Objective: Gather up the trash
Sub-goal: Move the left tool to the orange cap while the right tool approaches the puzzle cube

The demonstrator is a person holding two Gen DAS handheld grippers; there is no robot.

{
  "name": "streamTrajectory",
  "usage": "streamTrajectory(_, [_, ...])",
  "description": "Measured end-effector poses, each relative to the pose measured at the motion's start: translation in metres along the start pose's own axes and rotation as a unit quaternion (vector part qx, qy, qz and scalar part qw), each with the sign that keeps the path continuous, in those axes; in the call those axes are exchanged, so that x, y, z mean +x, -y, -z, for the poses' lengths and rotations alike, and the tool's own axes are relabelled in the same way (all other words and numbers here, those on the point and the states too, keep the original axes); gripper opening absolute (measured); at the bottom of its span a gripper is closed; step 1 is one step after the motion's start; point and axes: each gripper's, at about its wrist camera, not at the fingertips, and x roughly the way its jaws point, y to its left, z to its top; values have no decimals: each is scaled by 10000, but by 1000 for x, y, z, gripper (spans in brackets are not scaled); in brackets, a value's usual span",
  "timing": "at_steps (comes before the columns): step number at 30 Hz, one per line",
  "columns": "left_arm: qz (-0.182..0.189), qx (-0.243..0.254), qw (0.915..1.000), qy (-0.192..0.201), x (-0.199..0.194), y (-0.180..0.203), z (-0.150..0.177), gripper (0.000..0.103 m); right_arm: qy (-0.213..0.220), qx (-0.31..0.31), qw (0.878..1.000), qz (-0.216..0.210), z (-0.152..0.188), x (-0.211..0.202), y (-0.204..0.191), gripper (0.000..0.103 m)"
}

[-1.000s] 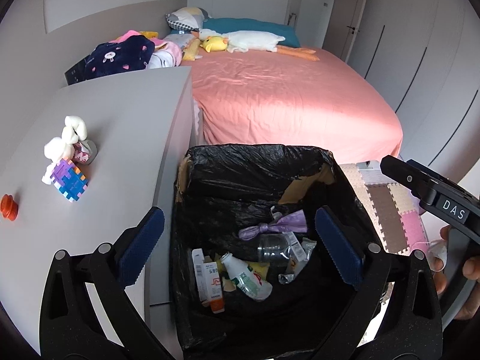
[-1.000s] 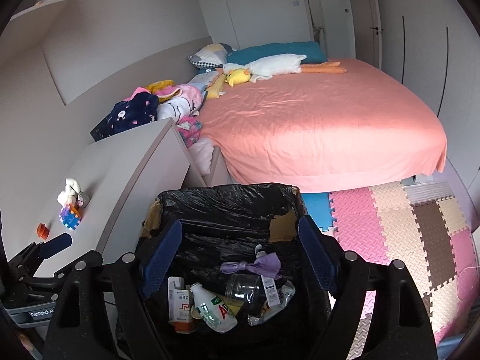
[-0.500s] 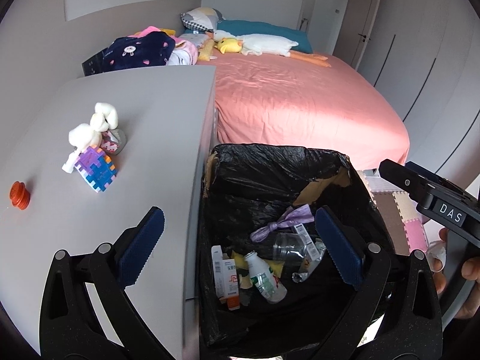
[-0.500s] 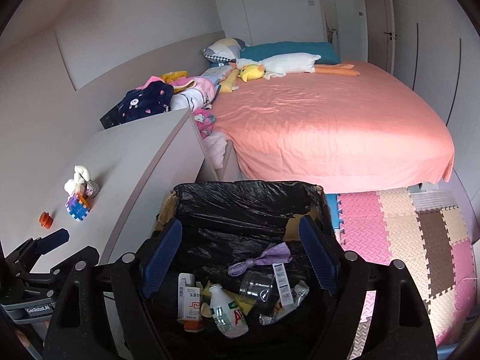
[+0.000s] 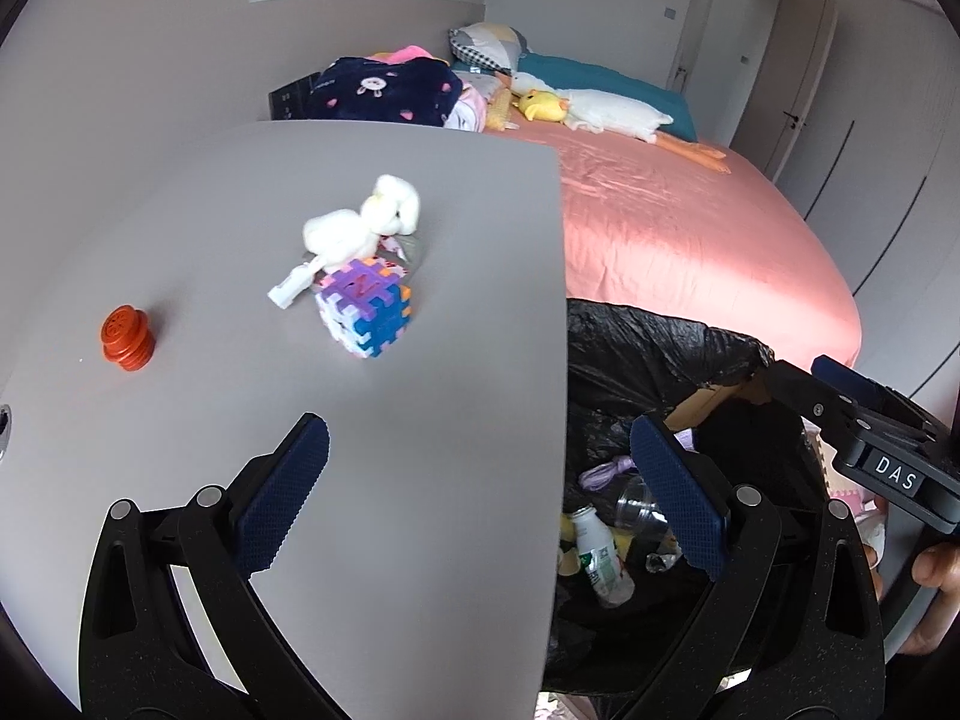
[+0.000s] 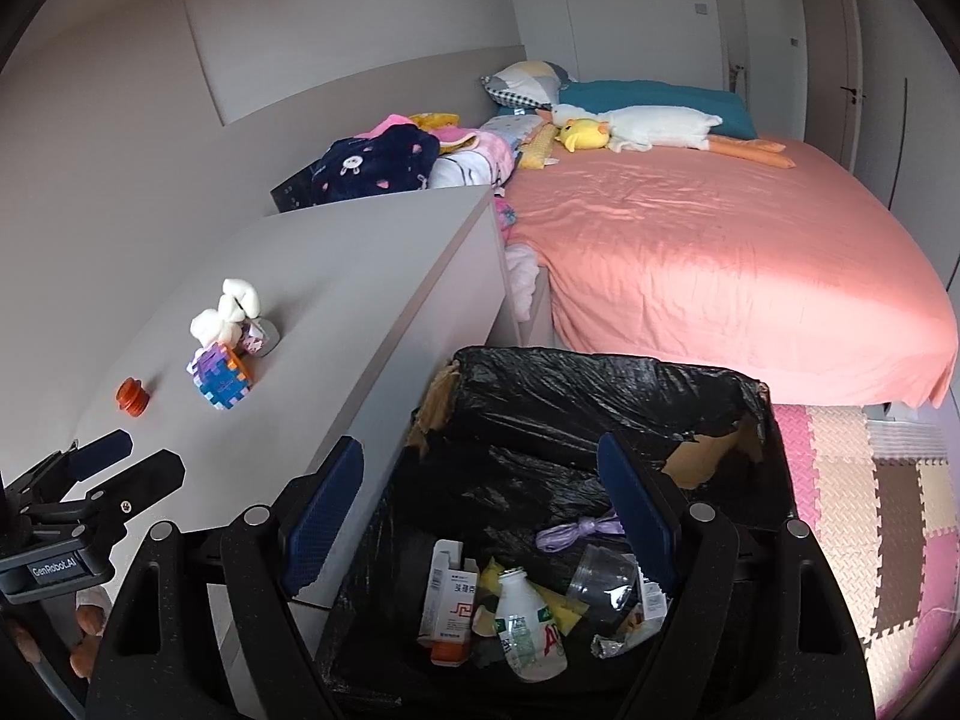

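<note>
A cardboard bin lined with a black bag [image 6: 600, 402] [image 5: 648, 348] stands beside a grey cabinet [image 5: 300, 420] [image 6: 360, 276]. Inside lie a small white bottle [image 6: 528, 630] [image 5: 600, 561], a carton [image 6: 450, 606], a clear cup [image 6: 600, 579] and a purple ribbon [image 6: 576, 531]. My left gripper [image 5: 480, 498] is open and empty over the cabinet's right edge. My right gripper [image 6: 480, 516] is open and empty above the bin. On the cabinet top sit an orange cap [image 5: 127, 337] [image 6: 132, 396], a coloured puzzle cube [image 5: 366, 312] [image 6: 219, 381] and a white fluffy toy [image 5: 360, 222] [image 6: 231, 312].
A bed with a pink sheet [image 6: 720, 252] [image 5: 690, 240] lies behind the bin, with clothes and plush toys at its head. Foam floor tiles [image 6: 870, 510] cover the floor on the right. A hand [image 5: 936, 570] holds the right gripper's handle.
Both views have swung left: the cabinet top with its toys now fills more of the left wrist view, and the bin has slid right in both. Both grippers stay open.
</note>
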Motion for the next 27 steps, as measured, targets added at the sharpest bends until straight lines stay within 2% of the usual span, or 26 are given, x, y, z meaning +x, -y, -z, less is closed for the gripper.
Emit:
streamTrajectory(14, [-340,-444,9984,52,-8,-70,9,97,-234,-405,9980,-432,1,29,-57,81])
streamTrajectory(27, [-545,-999,9935,34,-3,-130,12,97,-397,-812,9929,-767,-8,57,-111,81])
